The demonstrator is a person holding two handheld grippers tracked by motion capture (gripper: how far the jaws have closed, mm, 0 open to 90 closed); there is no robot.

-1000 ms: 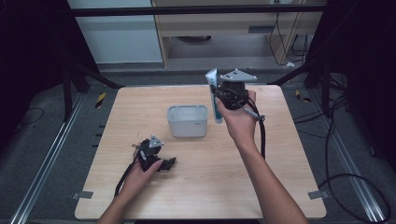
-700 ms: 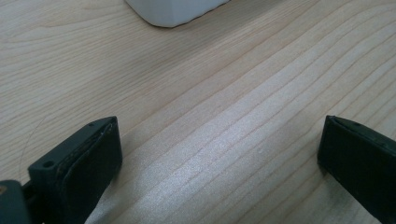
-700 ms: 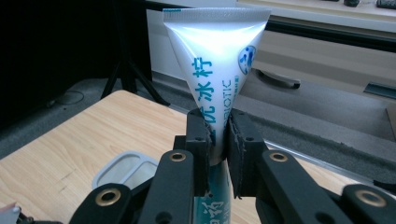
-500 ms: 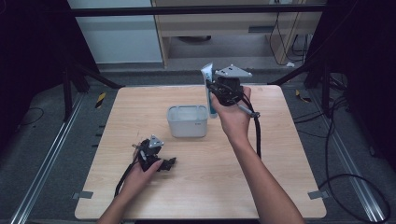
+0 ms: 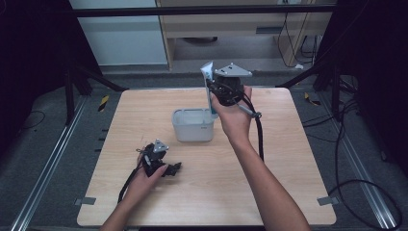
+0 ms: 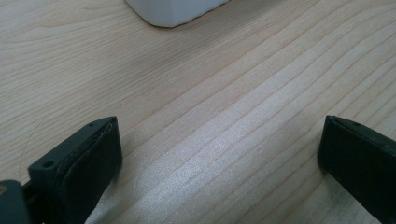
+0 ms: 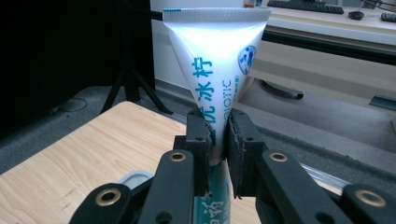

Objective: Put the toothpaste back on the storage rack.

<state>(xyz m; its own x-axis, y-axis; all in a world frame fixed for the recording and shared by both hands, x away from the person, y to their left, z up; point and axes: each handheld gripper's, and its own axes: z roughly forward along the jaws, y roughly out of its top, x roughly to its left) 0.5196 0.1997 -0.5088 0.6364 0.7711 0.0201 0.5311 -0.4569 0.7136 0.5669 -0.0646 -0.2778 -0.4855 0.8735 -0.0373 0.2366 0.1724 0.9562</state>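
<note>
right gripper view: white-and-teal squeezable plastic tube (image 7: 218, 65) was clamped upright in the right gripper (image 7: 217, 140), crimped end up, directly above the translucent grey plastic box (image 5: 193, 124).

A light wooden table (image 5: 298, 159) with a visible grain stands on a grey floor (image 5: 43, 159). A white, round-cornered plastic container (image 5: 192, 126) sits near the table's middle, slightly toward the far edge. The left gripper (image 5: 163, 166) rests on the tabletop nearer the front-left, apart from the container.
</note>
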